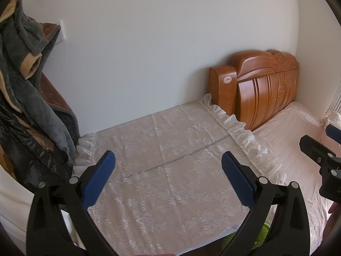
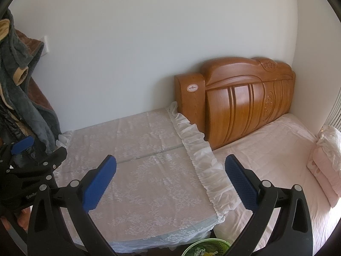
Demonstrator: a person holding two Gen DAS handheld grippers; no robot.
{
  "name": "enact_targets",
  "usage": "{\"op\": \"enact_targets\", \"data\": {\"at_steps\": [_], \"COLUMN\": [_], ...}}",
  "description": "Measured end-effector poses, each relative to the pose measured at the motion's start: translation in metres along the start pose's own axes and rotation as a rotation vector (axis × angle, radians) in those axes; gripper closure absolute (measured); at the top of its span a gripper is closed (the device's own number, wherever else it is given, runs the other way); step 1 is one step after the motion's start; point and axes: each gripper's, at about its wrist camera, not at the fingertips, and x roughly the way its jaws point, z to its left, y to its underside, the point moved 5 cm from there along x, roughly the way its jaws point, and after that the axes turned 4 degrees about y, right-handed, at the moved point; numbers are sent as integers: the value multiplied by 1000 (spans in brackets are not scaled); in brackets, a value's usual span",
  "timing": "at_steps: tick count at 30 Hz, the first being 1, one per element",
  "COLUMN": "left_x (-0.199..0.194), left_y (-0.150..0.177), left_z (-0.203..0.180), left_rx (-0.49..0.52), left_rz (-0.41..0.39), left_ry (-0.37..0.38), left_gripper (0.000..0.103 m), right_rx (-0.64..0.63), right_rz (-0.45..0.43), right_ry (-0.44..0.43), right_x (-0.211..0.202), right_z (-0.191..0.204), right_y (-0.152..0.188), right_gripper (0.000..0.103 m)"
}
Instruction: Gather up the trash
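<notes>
At the far left a heap of clothes [image 1: 32, 98] hangs down, grey quilted fabric over brown, with something black and shiny beneath it. It reaches the left end of a low surface covered by a white lace cloth [image 1: 162, 170], ruffled along its edges and creased across the middle. The left gripper [image 1: 168, 163] hovers over this cloth with its jaws spread wide, blue pads facing each other and nothing between them. The lace top looks bare in both views.

The right gripper [image 2: 170, 166] is held just beside the left one (each shows at the edge of the other's camera). Its jaws are likewise wide apart and empty, framing the cloth's ruffled right edge.

Low between the right gripper's fingers, at the bottom edge of the right wrist view, sits a green basket [image 2: 210, 245] with a perforated rim. Crumpled pale scraps [image 2: 199, 250] lie inside it; what they are is too small to tell. It stands below the front corner of the lace-covered surface.

Further right, a carved wooden headboard [image 2: 240, 100] stands against the wall. A bed in a pale pink sheet [image 2: 272, 145] stretches out from it. Folded pink bedding [image 2: 326, 162] is stacked at the far right.
</notes>
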Motion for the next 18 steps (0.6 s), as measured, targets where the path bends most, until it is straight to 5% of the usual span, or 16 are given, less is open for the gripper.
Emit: {"op": "enact_targets", "data": {"at_steps": [18], "left_x": [8], "left_y": [0], "left_z": [-2], "left_rx": [-9], "left_rz": [2], "left_ry": [-5], "left_gripper": [8], "right_rx": [-11], "right_rz": [15], "right_ry": [0], "right_x": [5], "right_z": [-1], "right_y": [3], "right_gripper": [2]}}
